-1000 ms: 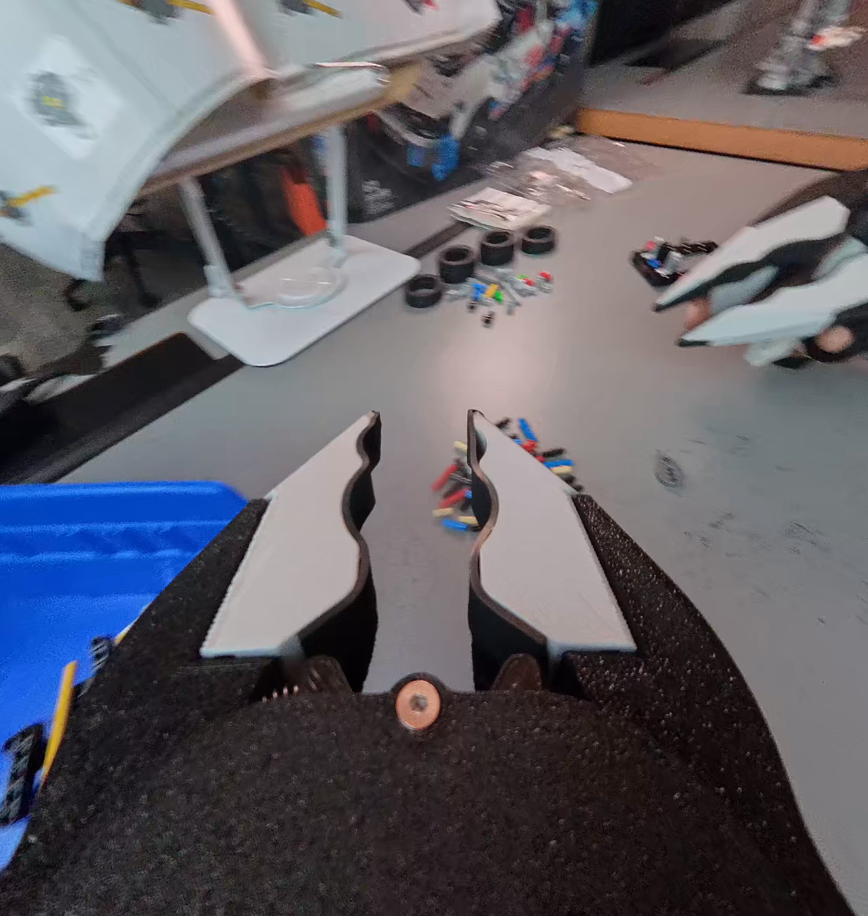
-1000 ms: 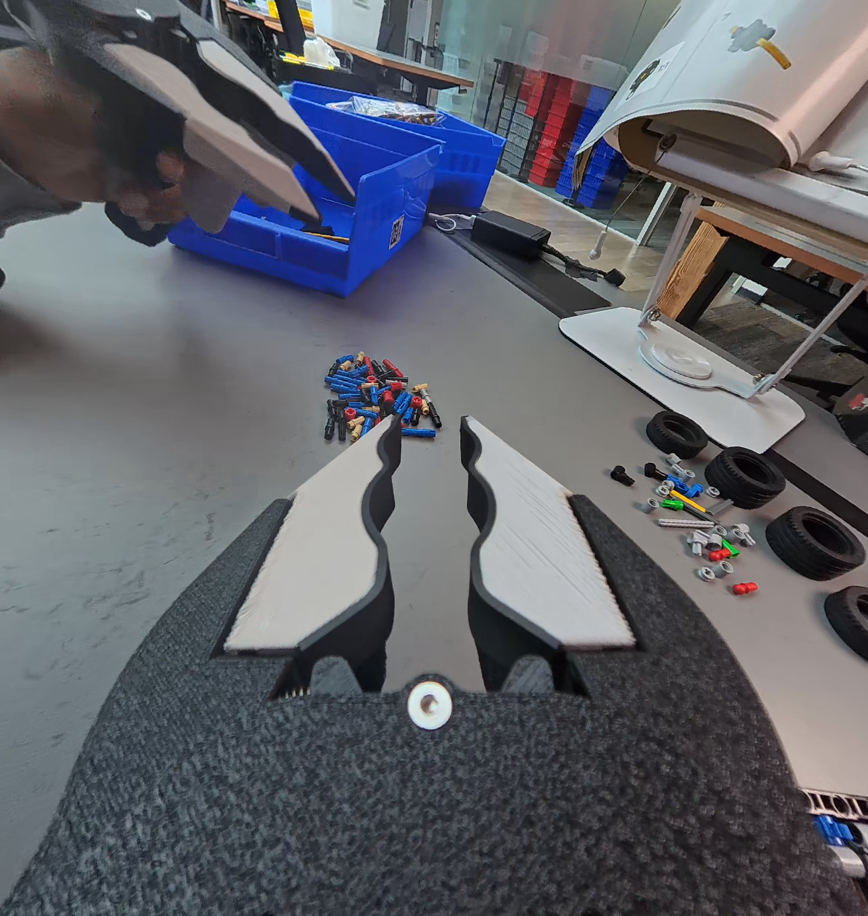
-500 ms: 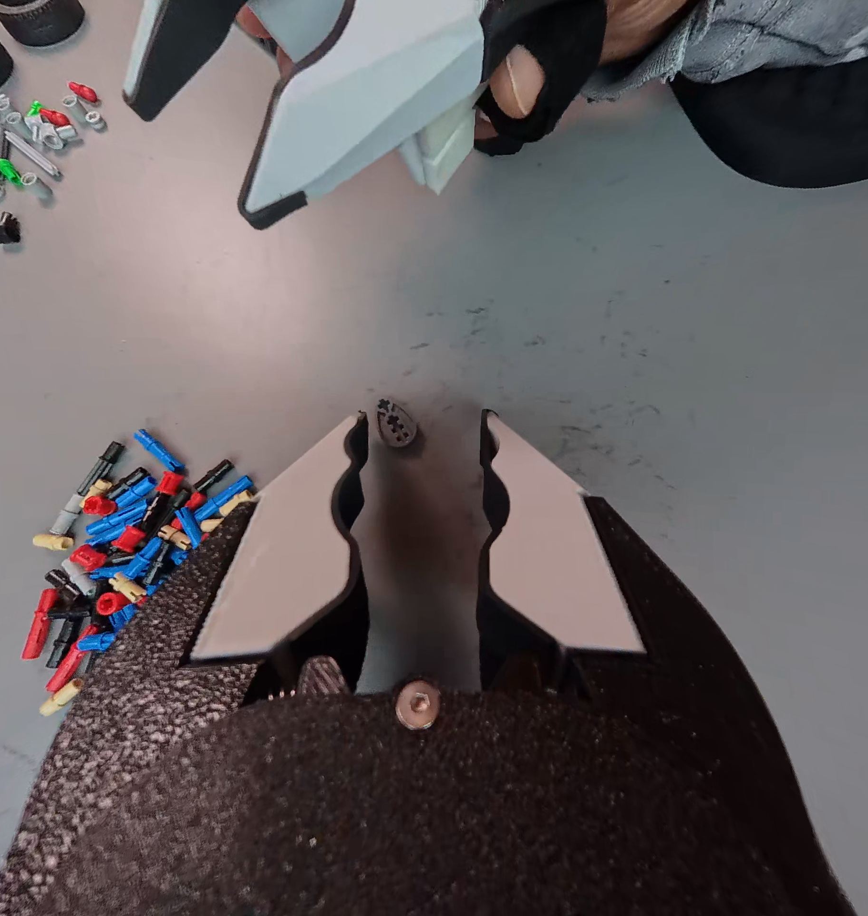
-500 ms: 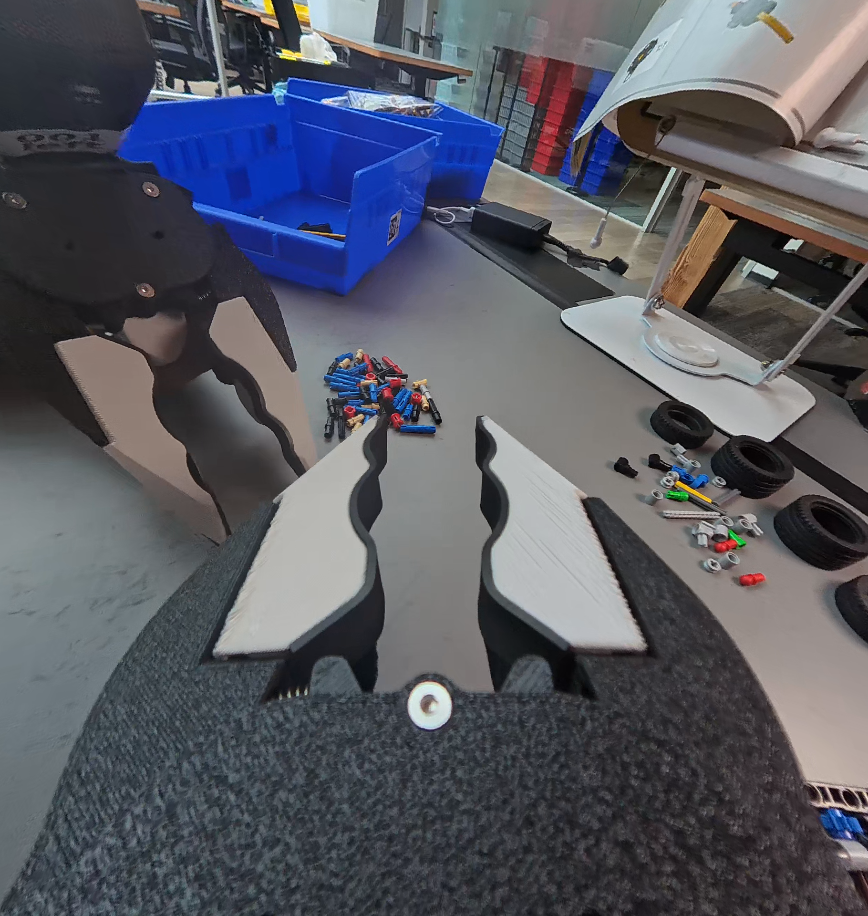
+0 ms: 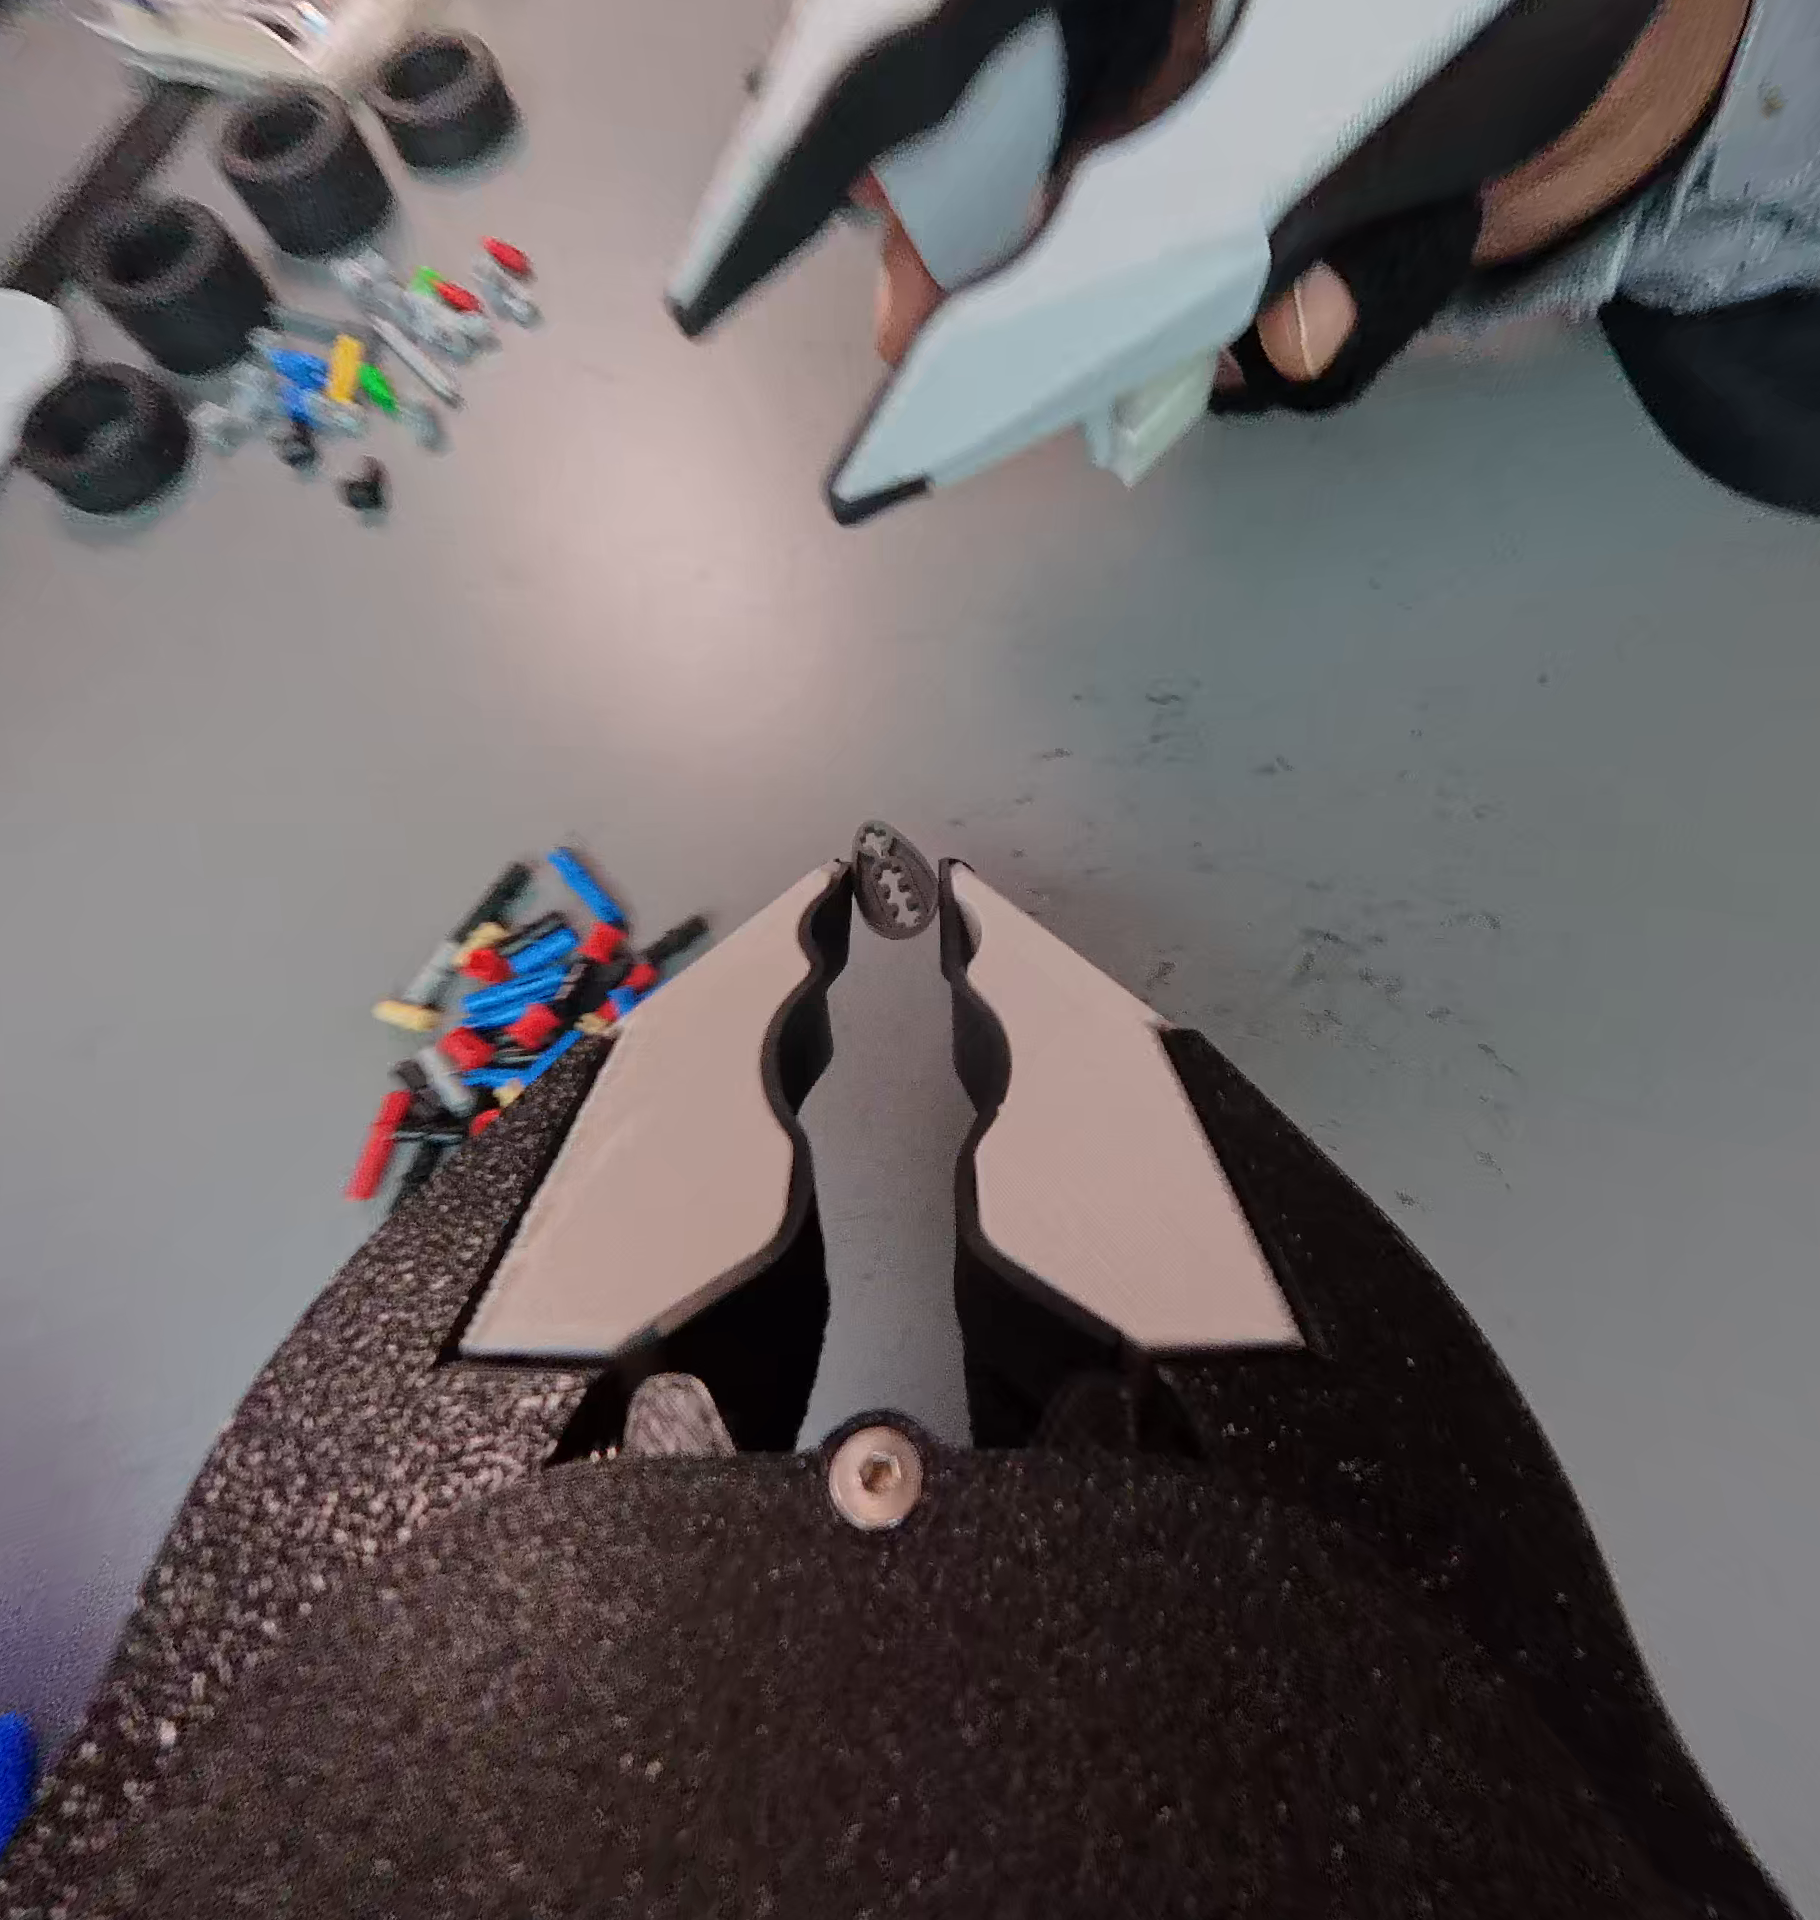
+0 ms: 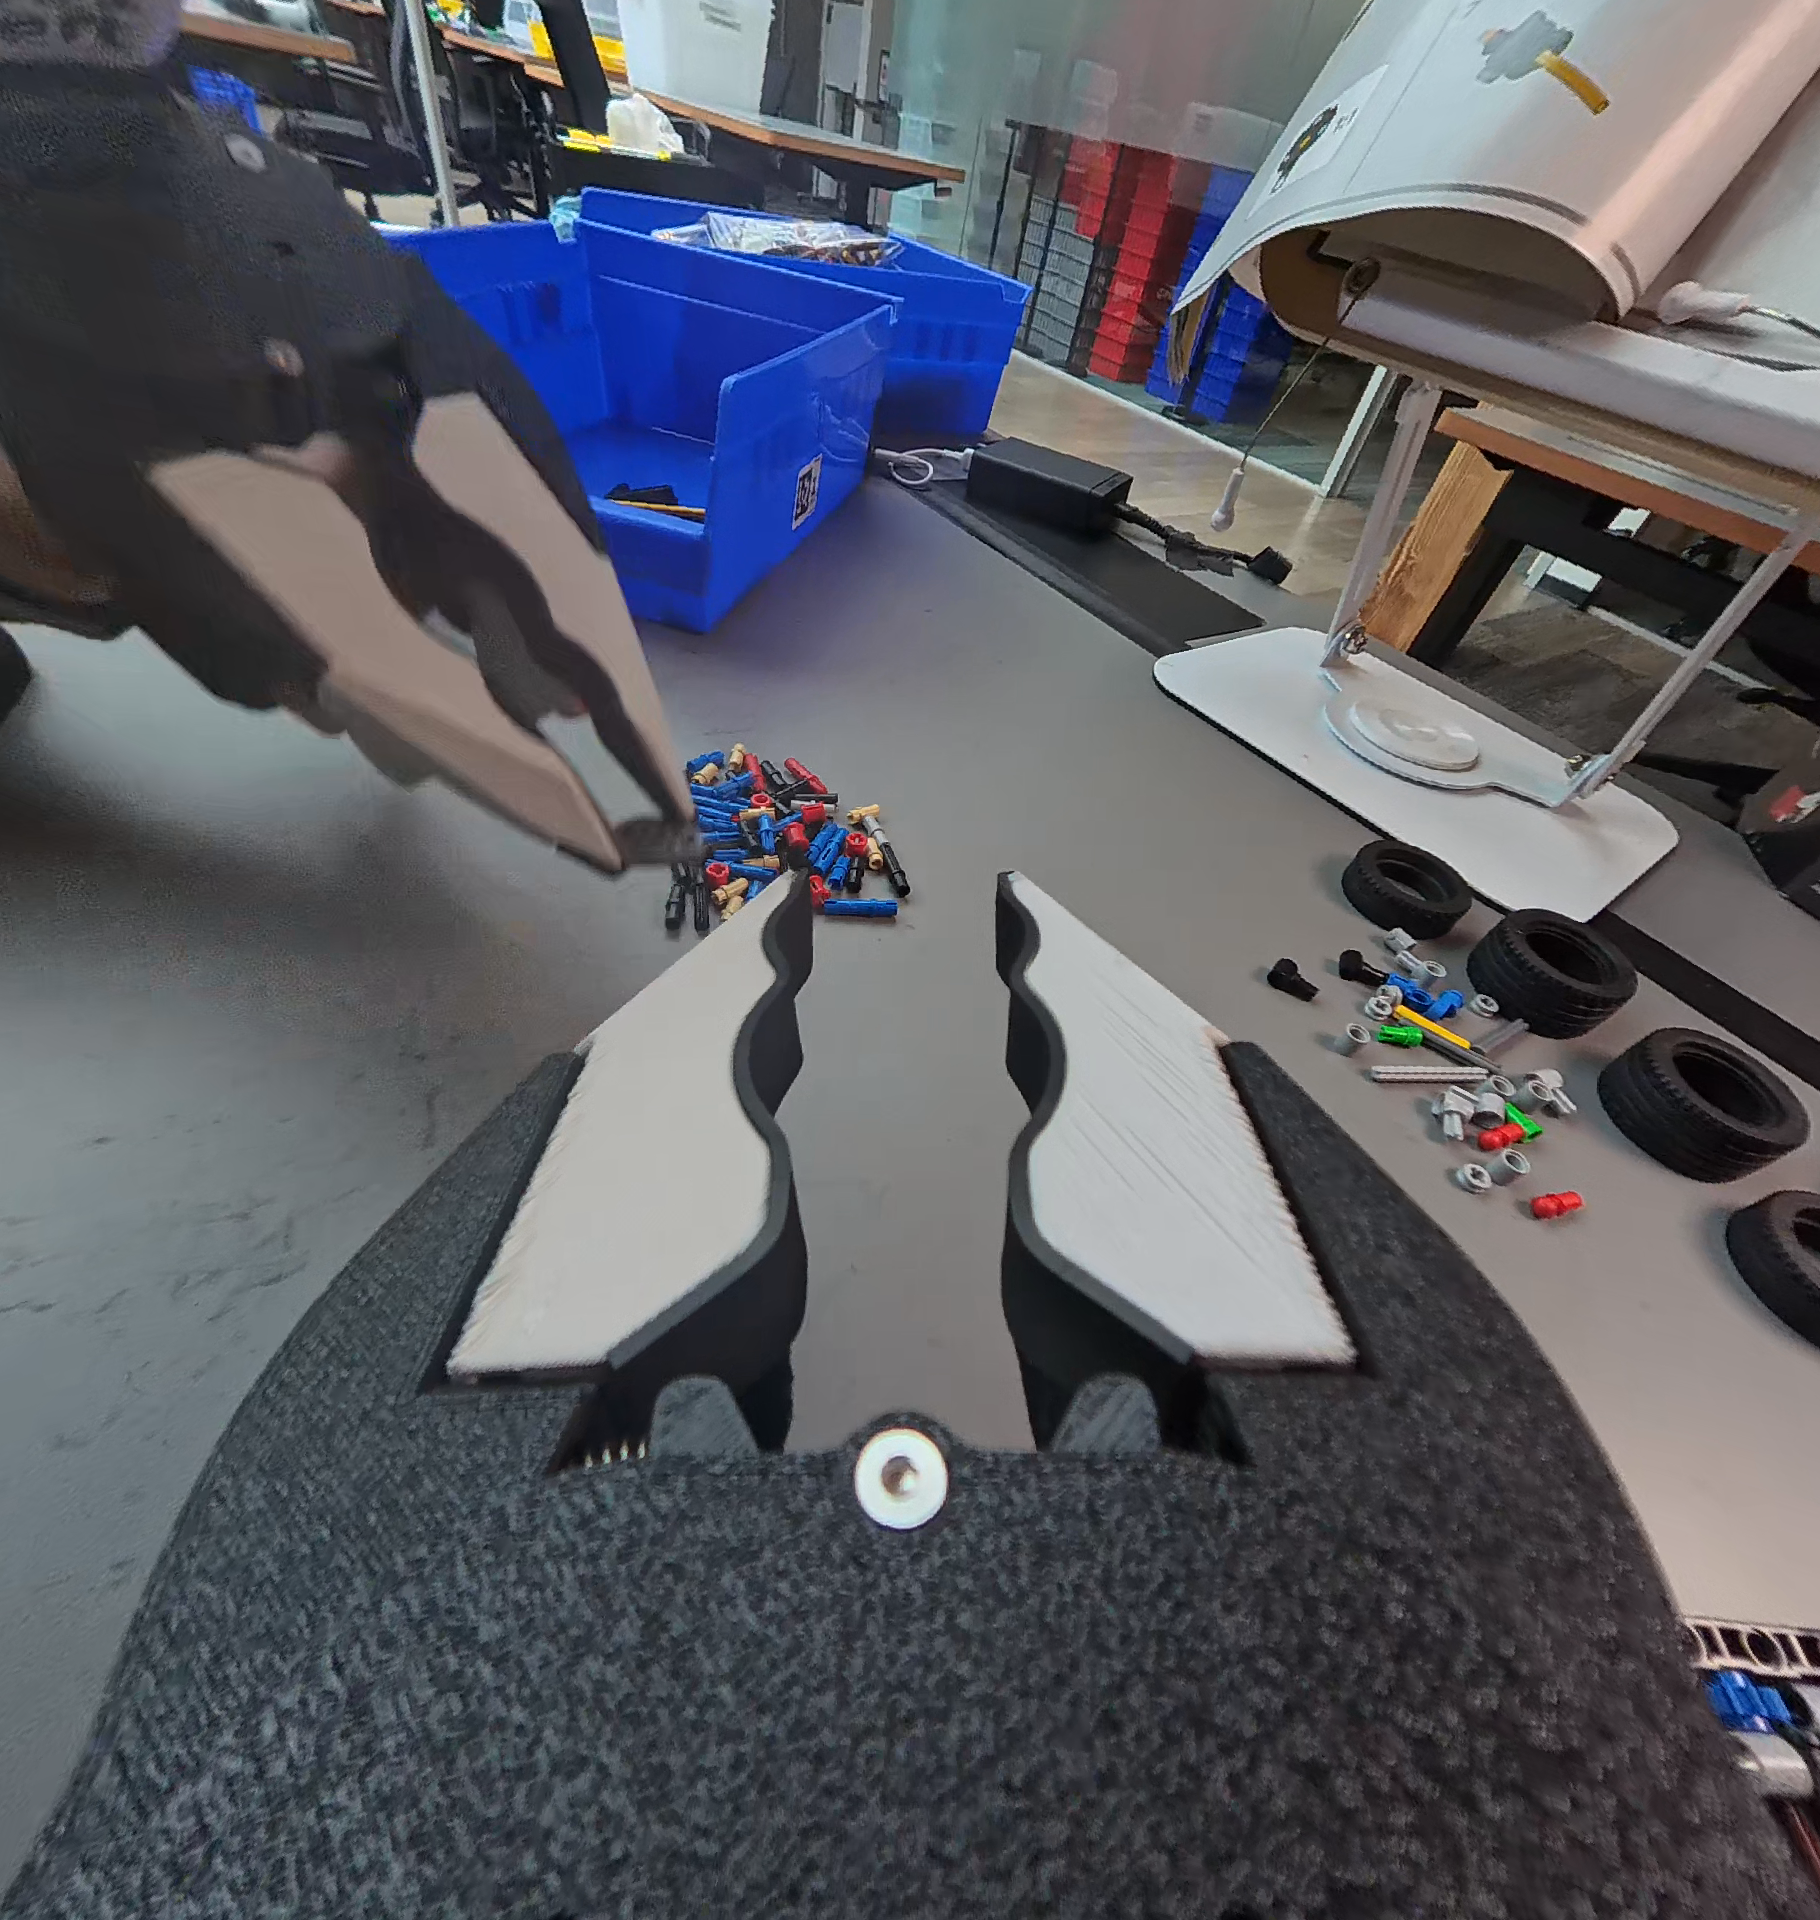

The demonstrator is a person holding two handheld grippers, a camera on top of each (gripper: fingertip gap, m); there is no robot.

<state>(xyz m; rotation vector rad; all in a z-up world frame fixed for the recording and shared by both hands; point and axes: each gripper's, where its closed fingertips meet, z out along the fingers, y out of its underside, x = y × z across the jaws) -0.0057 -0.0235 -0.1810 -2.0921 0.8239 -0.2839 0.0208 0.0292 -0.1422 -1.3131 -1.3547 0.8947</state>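
My left gripper [image 5: 893,878] is clamped on a small dark grey toothed piece [image 5: 893,896] at its fingertips, just above the grey table [image 5: 1301,675]. Beside it lies a pile of coloured pins [image 5: 516,997]. My right gripper [image 6: 901,888] hangs spread and empty; black tyres [image 6: 1550,971] sit farther off.

A grey, scuffed table [image 6: 262,1039] carries a heap of small pins [image 6: 781,831] — blue, red, black, tan. To the right lie black tyres [image 6: 1550,971] beside scattered small parts [image 6: 1446,1070], a white stand base [image 6: 1405,748] — blue bins [image 6: 740,416] behind.
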